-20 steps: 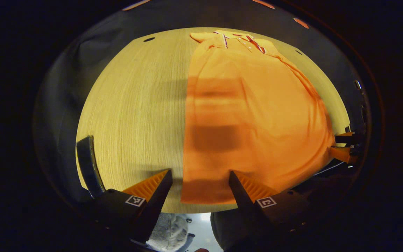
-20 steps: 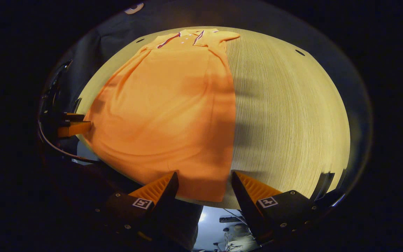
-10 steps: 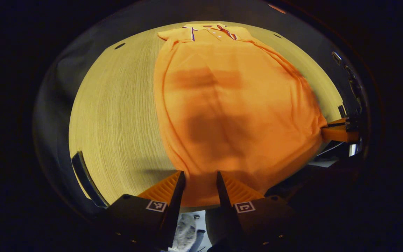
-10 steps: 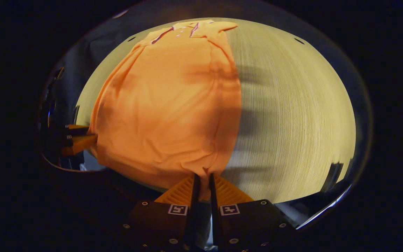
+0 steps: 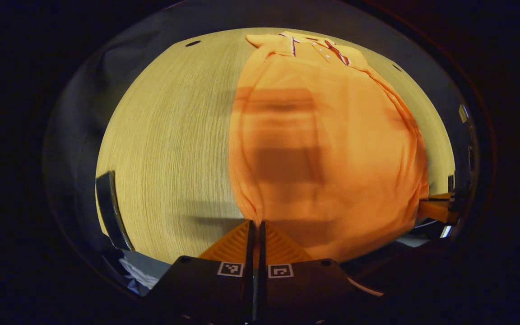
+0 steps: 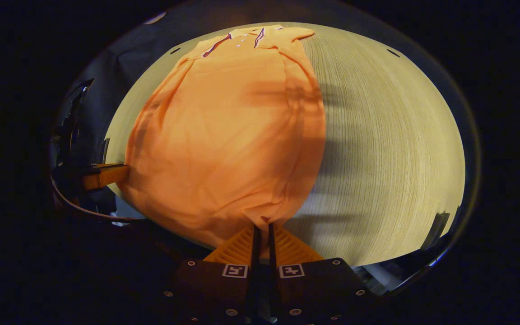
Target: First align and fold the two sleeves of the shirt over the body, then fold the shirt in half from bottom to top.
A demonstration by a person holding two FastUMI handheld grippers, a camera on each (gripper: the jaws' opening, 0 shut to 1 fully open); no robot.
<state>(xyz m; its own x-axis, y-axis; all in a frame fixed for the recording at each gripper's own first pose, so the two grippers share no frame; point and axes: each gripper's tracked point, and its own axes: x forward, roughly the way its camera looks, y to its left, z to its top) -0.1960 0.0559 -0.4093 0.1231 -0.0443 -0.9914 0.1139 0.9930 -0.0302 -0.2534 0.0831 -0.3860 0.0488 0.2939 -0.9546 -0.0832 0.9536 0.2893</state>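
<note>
Both tools clamped on shirt (image 5: 323, 149) hem

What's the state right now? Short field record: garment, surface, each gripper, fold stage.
garment: orange shirt, collar at the far end, lying lengthwise on the table
surface: light wood table
left gripper: shut on the shirt's near hem corner
right gripper: shut on the other near hem corner, cloth bunched at the pinch
sleeves: appear folded in; body edges look straight
fold stage: bottom-to-top fold not yet made; both hem corners gripped
other: dark edge piece at the table's near corner, kind unclear
</note>
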